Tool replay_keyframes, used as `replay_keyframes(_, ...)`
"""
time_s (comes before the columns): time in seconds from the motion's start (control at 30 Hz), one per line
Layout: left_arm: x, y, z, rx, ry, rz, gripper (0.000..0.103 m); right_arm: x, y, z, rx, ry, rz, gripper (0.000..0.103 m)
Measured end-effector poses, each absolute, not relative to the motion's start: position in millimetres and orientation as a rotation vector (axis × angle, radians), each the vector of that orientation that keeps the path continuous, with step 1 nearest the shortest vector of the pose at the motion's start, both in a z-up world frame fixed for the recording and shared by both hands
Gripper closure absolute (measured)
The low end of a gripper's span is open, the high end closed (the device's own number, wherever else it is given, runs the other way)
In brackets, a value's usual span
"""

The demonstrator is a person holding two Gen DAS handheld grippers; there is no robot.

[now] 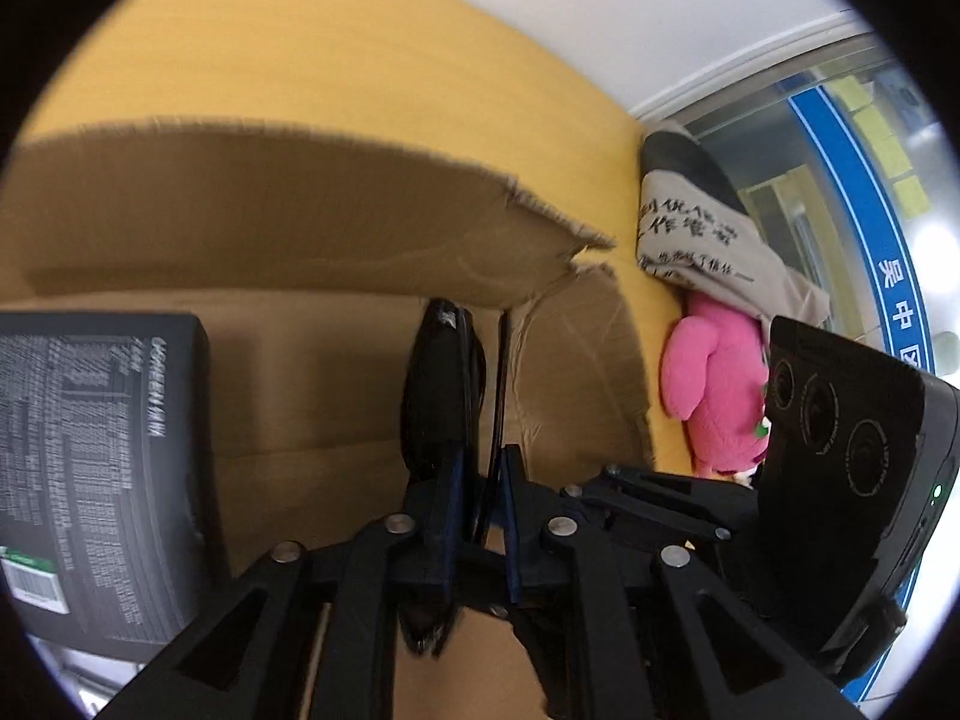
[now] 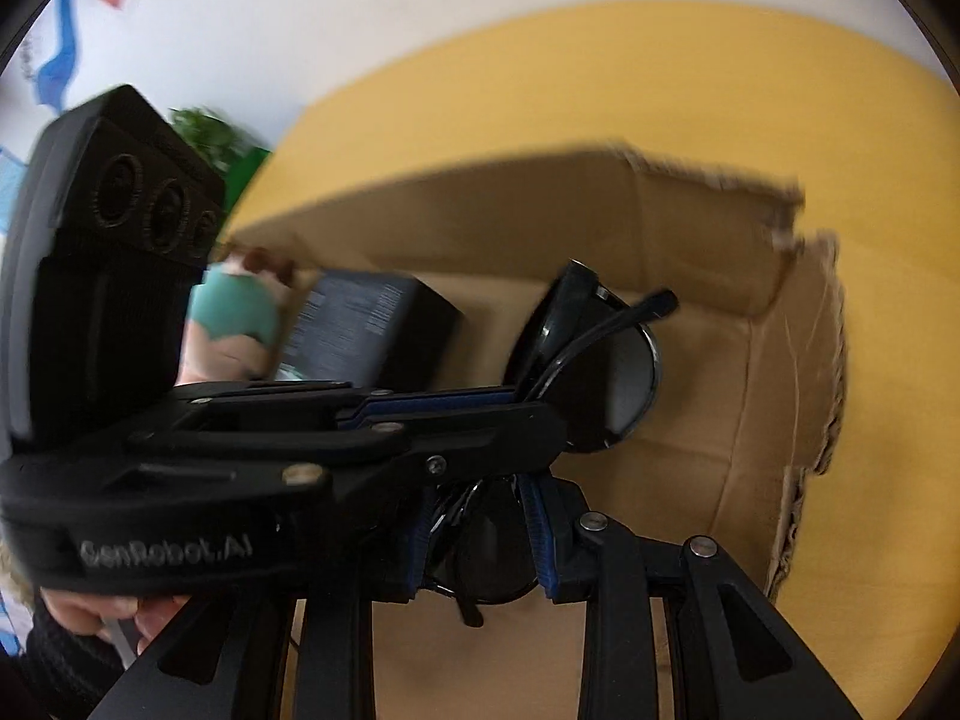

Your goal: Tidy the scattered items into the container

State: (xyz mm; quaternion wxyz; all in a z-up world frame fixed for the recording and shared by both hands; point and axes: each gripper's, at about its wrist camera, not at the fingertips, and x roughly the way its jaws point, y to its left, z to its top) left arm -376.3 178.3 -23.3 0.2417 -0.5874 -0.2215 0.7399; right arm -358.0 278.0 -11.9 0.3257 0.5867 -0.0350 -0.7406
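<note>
Closest to each camera, black linkage arms filled the lower part of both views and hid part of the sunglasses, which both claws gripped together above the open cardboard box. Blur softened the box rim and the print on most things. The left claw was clenched almost fully on a thin folded arm of the glasses, its blue pads pressing the frame edge-on. The right claw was closed on one dark lens, which sat between its blue pads with only its middle showing. In the right wrist view the left claw crossed in front from the left, and a hand showed beneath it, cut off by the edge. Inside the box a black carton with small white print stood by the left wall, and beside it something teal and pale, too blurred to name. Beyond the box, on the yellow table, lay a pink plush toy under a beige printed cloth. A green plant stood against the white wall.
</note>
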Motion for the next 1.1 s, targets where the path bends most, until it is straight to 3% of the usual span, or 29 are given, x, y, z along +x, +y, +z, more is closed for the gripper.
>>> replay_keyframes(0.03, -375, 178, -23, -1.617, -0.591, 2.035, 0.091, -361, 277, -18, 1.551, -0.068, -1.951, 0.073)
replay_keyframes(0.1, -371, 177, -19, -1.627, -0.573, 2.045, 0.074, -360, 274, -19, 1.554, -0.039, -1.963, 0.065)
replay_keyframes(0.17, -359, 175, -1, -1.598, -0.509, 2.11, 0.061, -355, 270, -13, 1.54, -0.029, -1.977, 0.038)
replay_keyframes(0.23, -341, 169, 29, -1.521, -0.423, 2.203, 0.055, -343, 268, -1, 1.499, -0.013, -2.006, 0.031)
replay_keyframes(0.33, -300, 153, 77, -1.367, -0.321, 2.332, 0.045, -308, 269, 26, 1.422, 0.088, -2.136, 0.007)
replay_keyframes(0.47, -196, 114, 150, -1.034, -0.126, 2.601, 0.024, -231, 281, 66, 1.222, 0.156, -2.289, 0.001)
replay_keyframes(0.63, -78, 58, 179, -0.879, 0.048, 2.838, 0.02, -130, 299, 90, 1.014, 0.128, -2.442, 0.0)
replay_keyframes(0.73, -31, 31, 159, -0.916, 0.119, 2.911, 0.019, -93, 292, 78, 0.931, 0.155, -2.517, 0.0)
replay_keyframes(0.9, -20, 13, 86, -0.949, 0.189, 3.007, 0.019, -79, 276, 37, 0.883, 0.172, -2.642, 0.0)
replay_keyframes(1.03, -34, 17, 23, -0.964, 0.095, 2.994, 0.018, -77, 276, 10, 0.865, 0.084, -2.695, 0.001)
replay_keyframes(1.1, -33, 18, 17, -0.87, 0.012, 3.021, 0.017, -73, 275, 8, 0.814, 0.09, -2.742, 0.0)
